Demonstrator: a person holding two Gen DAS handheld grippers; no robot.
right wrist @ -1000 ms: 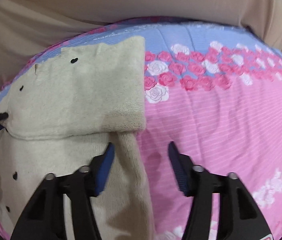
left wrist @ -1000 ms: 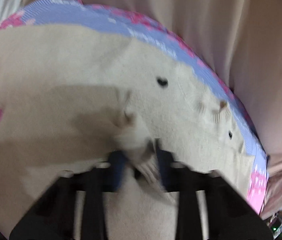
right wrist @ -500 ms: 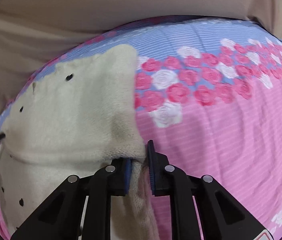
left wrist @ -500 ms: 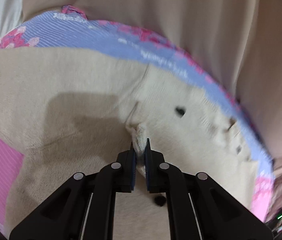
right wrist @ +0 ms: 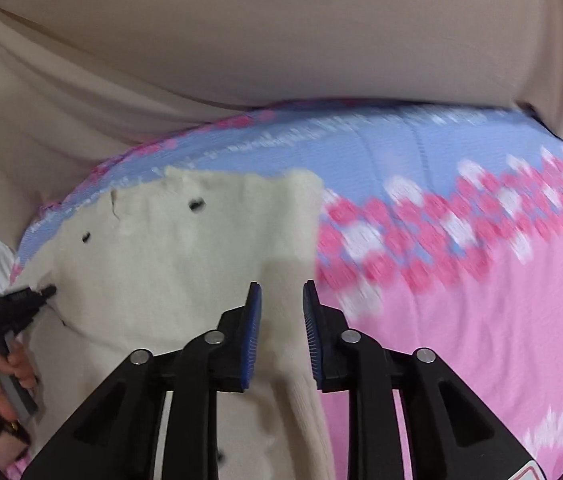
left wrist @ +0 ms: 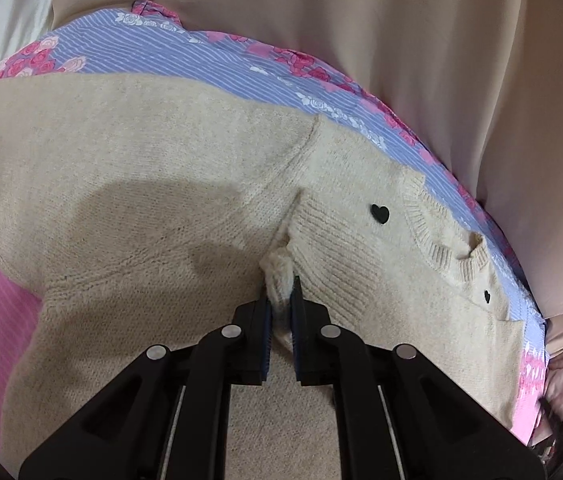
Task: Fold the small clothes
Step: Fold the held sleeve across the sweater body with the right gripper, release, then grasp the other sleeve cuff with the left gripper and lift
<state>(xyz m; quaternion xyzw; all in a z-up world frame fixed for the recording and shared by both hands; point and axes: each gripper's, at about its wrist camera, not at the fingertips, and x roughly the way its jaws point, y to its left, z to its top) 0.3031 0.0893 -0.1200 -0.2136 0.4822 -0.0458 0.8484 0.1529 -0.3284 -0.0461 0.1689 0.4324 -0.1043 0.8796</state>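
A cream knit sweater (left wrist: 153,184) with small black hearts lies on the bed, a sleeve folded across its body. My left gripper (left wrist: 280,300) is shut on a pinch of the sweater's knit near the armpit seam. The sweater also shows in the right wrist view (right wrist: 185,264), blurred. My right gripper (right wrist: 280,304) stands over the sweater's right edge with its jaws a little apart and cloth between them; I cannot tell whether they hold it. The left gripper (right wrist: 43,293) shows at the sweater's far left edge, held by a hand.
A pink and blue bedsheet (right wrist: 461,320) with a rose band covers the bed. A beige curtain or sheet (left wrist: 401,40) hangs behind the far edge. The person's hand (right wrist: 5,376) is at the lower left.
Both grippers closed from wide open a second ago. The left stays pinched on the knit. The right jaws have parted slightly since half a second ago, and its view has shifted and blurred.
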